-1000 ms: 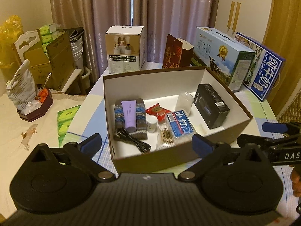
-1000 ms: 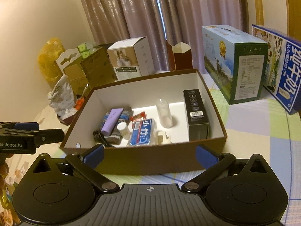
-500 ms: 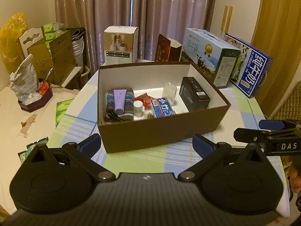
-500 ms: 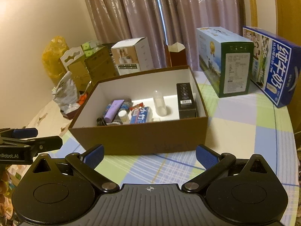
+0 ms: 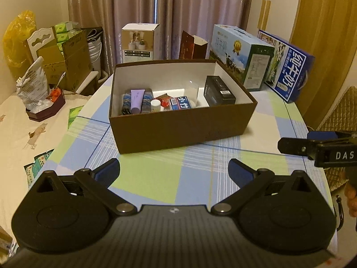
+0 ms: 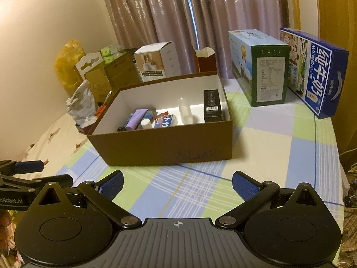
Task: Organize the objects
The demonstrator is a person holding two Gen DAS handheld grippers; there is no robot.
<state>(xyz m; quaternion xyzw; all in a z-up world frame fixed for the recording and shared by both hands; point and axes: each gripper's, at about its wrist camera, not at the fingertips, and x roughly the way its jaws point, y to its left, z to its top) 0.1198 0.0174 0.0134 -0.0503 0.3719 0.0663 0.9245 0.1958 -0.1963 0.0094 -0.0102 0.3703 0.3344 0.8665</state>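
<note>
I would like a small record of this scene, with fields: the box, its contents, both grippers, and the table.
box: brown box, open top, on table
contents: black box at right; purple tube on striped cloth at left; blue packet; small white bottle
left gripper: open, empty, short of the box
right gripper: open, empty, short of the box
table: checked tablecloth

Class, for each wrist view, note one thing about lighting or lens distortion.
Left wrist view: warm dim light, dark fisheye corners, and the brown box has a shaded front. Right wrist view: the curtain bows with distortion, and the box interior is brighter than its front.
</note>
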